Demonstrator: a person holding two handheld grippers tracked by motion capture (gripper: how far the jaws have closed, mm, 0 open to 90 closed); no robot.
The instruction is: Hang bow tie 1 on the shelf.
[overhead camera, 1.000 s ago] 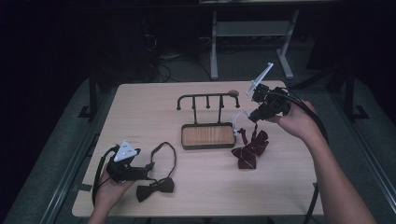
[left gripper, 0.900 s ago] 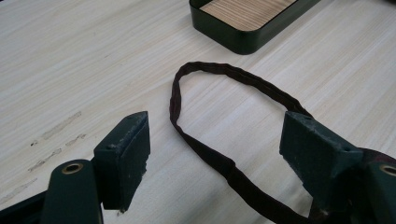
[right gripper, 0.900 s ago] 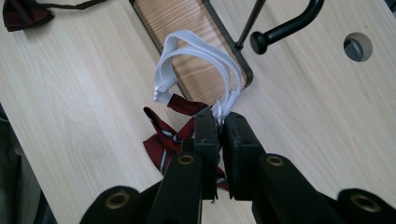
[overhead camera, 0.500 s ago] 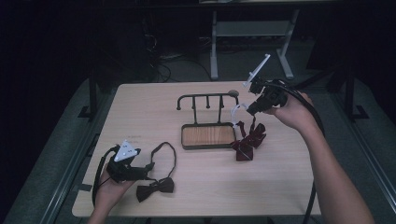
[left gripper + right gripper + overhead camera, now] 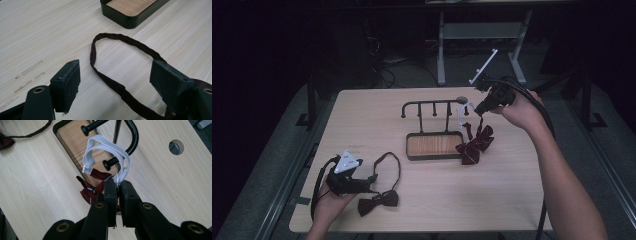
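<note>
Broadly lit from above: a pale wood-grain table [image 5: 362,120] with a round hole [image 5: 176,147] near its far edge, dark floor all round, a grey metal frame [image 5: 482,35] standing in the gloom behind. At mid-table, a black rack [image 5: 432,107] with pegs rising from a dark tray with a wooden floor [image 5: 434,145].

Held up over the rack's right end, the right gripper [image 5: 476,111], jaws pinched nearly together on the white elastic strap [image 5: 107,147] of the dark red bow tie [image 5: 474,142]. Strap looped up against a knobbed peg [image 5: 110,163] at the rack's bent end; whether hooked fully over it, cannot tell. Bow itself hanging below the jaws, its lower part down at the table just beside the tray's right end.

Near the front left corner, the left gripper [image 5: 369,186] low over the table, jaws spread wide and gripping nothing. Black bow tie [image 5: 379,201] flat on the wood just beside it, its thin strap [image 5: 110,75] curving in a loop across the gap between the two pads, untouched by the left pad, passing close under the right one.
</note>
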